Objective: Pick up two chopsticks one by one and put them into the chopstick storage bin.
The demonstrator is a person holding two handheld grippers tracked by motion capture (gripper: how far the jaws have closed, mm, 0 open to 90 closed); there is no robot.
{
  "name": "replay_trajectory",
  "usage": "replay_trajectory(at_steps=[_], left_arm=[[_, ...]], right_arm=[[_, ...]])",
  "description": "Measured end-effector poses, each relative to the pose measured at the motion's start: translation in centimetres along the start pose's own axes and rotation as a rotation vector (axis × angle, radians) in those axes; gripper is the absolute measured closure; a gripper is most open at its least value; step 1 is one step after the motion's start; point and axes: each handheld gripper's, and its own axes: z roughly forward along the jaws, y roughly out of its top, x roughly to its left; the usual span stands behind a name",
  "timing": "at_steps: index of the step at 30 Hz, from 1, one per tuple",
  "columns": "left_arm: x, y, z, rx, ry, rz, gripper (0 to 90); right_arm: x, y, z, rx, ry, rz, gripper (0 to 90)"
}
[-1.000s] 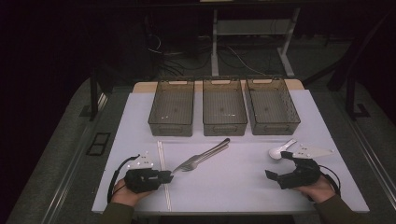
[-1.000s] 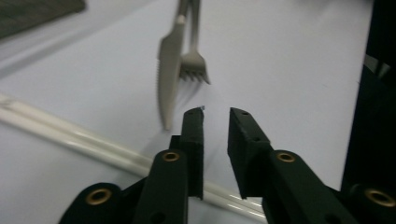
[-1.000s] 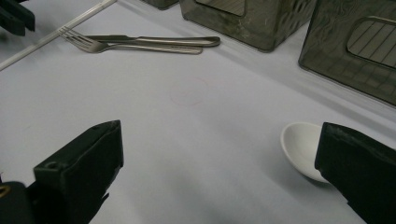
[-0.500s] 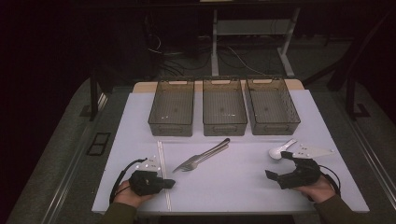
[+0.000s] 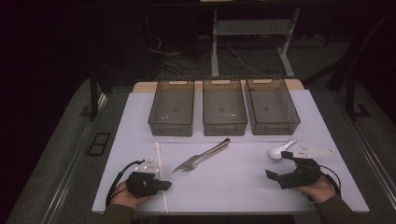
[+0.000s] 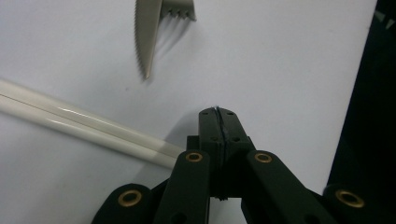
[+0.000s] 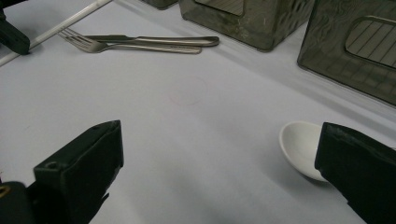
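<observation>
My left gripper [image 5: 166, 185] rests at the near left of the white mat, jaws pressed together with nothing between them; in the left gripper view its tip [image 6: 218, 112] sits just right of a pair of white chopsticks [image 6: 84, 122]. A knife [image 6: 147, 32] and fork [image 6: 180, 11] lie beyond it. My right gripper [image 5: 276, 164] stands open at the near right, its jaws [image 7: 219, 133] wide apart and empty. A white spoon [image 7: 301, 147] lies just inside the right jaw, not gripped. Fork [image 5: 187, 164] and knife [image 5: 212, 149] lie side by side mid-mat.
Three grey mesh bins [image 5: 172, 108] [image 5: 224, 107] [image 5: 272, 106] stand in a row at the back of the mat. The chopsticks [image 5: 160, 168] run front to back beside the left hand. The mat's front edge is close under both hands.
</observation>
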Motion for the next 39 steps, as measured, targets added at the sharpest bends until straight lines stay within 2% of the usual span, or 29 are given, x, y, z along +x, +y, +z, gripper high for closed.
replay_trajectory(at_steps=[4,5,6,7,8,9,10,11,13,16,17,18,19,20,21,22,23,25,26,28,30,31,33,34,37,39], left_arm=[[0.1,-0.2,-0.2,-0.012,0.01,-0.008,88.5],[0.1,-0.2,-0.2,-0.012,0.01,-0.008,83.3],[0.2,-0.2,-0.5,-0.036,0.03,-0.01,79.3],[0.2,-0.2,-0.5,-0.036,0.03,-0.01,77.8],[0.7,-0.1,-1.2,-0.091,0.067,-0.03,75.7],[0.7,-0.1,-1.2,-0.091,0.067,-0.03,72.7],[1.6,-0.2,-2.4,-0.146,0.126,-0.061,72.6],[1.6,-0.2,-2.4,-0.146,0.126,-0.061,72.3],[2.8,-0.6,-3.3,-0.196,0.187,-0.117,68.7],[5.0,-0.8,-3.8,-0.192,0.275,-0.17,68.3],[5.0,-0.8,-3.8,-0.192,0.275,-0.17,69.8],[5.8,-0.7,-3.6,-0.173,0.303,-0.181,70.3],[5.8,-0.7,-3.6,-0.173,0.303,-0.181,70.3],[6.6,-0.6,-3.4,-0.163,0.328,-0.213,70.1],[6.6,-0.6,-3.4,-0.163,0.328,-0.213,69.0],[7.4,-0.5,-3.5,-0.173,0.343,-0.245,66.7],[7.4,-0.5,-3.5,-0.173,0.343,-0.245,63.6],[8.2,-0.4,-3.5,-0.189,0.357,-0.283,59.4],[8.8,-0.1,-3.5,-0.184,0.378,-0.294,58.8],[9.1,0.1,-3.5,-0.178,0.382,-0.3,58.8],[9.7,0.6,-3.1,-0.179,0.382,-0.324,58.6],[9.9,0.8,-2.9,-0.165,0.381,-0.332,58.0],[10.1,0.9,-2.6,-0.152,0.38,-0.335,56.0],[10.2,1.2,-2.3,-0.137,0.4,-0.338,55.4],[10.1,1.5,-2.4,-0.15,0.4,-0.332,57.5],[9.9,2.0,-2.2,-0.149,0.375,-0.322,59.7]], right_arm=[[0.0,0.0,0.0,-0.001,-0.001,0.0,1.1],[0.0,0.0,0.0,0.0,0.0,-0.001,1.1],[0.0,0.0,0.0,0.0,0.0,-0.002,1.1],[0.0,0.0,0.0,0.0,0.001,-0.002,1.1],[0.0,0.0,0.0,0.001,0.0,-0.002,1.1],[0.0,0.0,0.0,0.001,0.0,-0.001,1.1],[0.0,0.0,0.0,0.001,-0.001,-0.001,1.1],[0.0,0.0,0.0,0.0,-0.001,-0.001,1.1],[0.0,0.0,0.0,0.003,-0.001,-0.002,1.1],[0.0,0.0,0.1,0.004,-0.001,0.0,1.1],[0.0,0.0,0.1,0.004,-0.001,0.0,1.1],[0.0,0.0,0.1,0.004,-0.002,-0.001,1.1],[0.0,0.0,0.1,0.004,-0.002,-0.001,1.1],[0.0,0.0,0.1,0.004,-0.003,0.0,1.1],[0.0,0.0,0.1,0.004,-0.003,0.0,1.1],[0.0,0.0,0.1,0.004,-0.002,0.002,1.1],[0.0,0.0,0.1,0.004,-0.002,0.002,1.1],[0.0,0.0,0.1,0.005,-0.003,0.001,1.1],[0.0,0.0,0.1,0.005,-0.003,0.001,1.1],[-0.1,0.0,0.1,0.005,-0.004,0.002,1.1],[-0.1,0.0,0.1,0.006,-0.006,0.005,1.1],[-0.1,0.0,0.1,0.005,-0.006,0.007,1.1],[-0.1,0.0,0.1,0.006,-0.006,0.008,1.1],[-0.1,0.0,0.1,0.005,-0.007,0.007,1.1],[-0.1,0.0,0.1,0.004,-0.006,0.007,1.1],[-0.1,0.0,0.1,0.005,-0.007,0.006,1.1]])
